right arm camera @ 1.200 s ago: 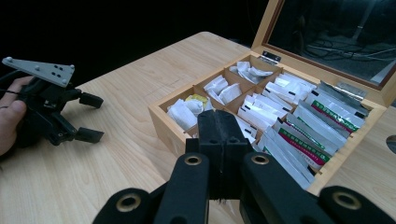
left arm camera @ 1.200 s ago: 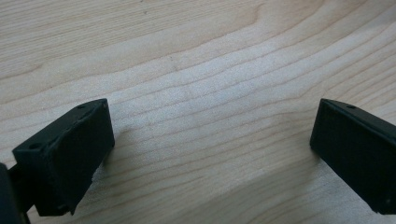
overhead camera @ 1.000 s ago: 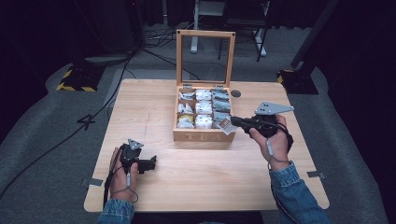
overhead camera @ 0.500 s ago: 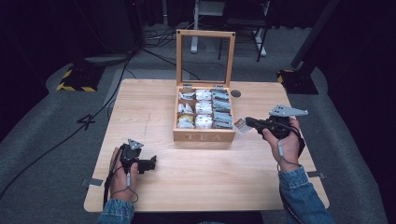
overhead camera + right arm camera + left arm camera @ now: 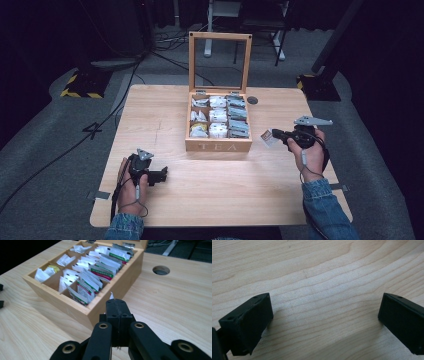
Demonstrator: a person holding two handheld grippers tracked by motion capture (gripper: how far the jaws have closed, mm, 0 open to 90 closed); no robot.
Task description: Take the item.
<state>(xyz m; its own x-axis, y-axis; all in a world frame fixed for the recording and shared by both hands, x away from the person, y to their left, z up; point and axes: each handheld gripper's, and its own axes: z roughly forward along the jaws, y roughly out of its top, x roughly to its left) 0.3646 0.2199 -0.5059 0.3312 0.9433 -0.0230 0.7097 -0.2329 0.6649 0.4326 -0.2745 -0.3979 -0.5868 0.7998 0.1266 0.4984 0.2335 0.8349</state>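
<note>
1. High view: the right gripper (image 5: pixel 276 135) sits right of centre in the frame, above the desk (image 5: pixel 220 200), just beside the right front corner of the tea box (image 5: pixel 218 146). A tea bag (image 5: pixel 268 138) hangs at the tip of its jaws, which are closed on it; the bag is outside the box and clear of its wall. The box stands mid-frame with its framed lid (image 5: pixel 220 36) upright and its compartments full of sachets.
2. High view, lower left: the left gripper (image 5: pixel 161 176) rests low on the desk in the person's hand, well apart from the box. At this size its jaw gap cannot be told.
3. Left gripper view: the two black jaws stand wide apart at the left and right edges of the frame, with bare wood grain of the desk between them. They hold nothing, and the left one appears to touch the wood.
4. Right gripper view: the jaws meet at lower centre, pressed together; a small white corner of the tea bag (image 5: pixel 111 295) peeks above their tip. Behind them, at upper left, the tea box (image 5: pixel 75 311) shows its packed sachets close up. A round hole (image 5: pixel 161 270) in the desk lies at upper right.
</note>
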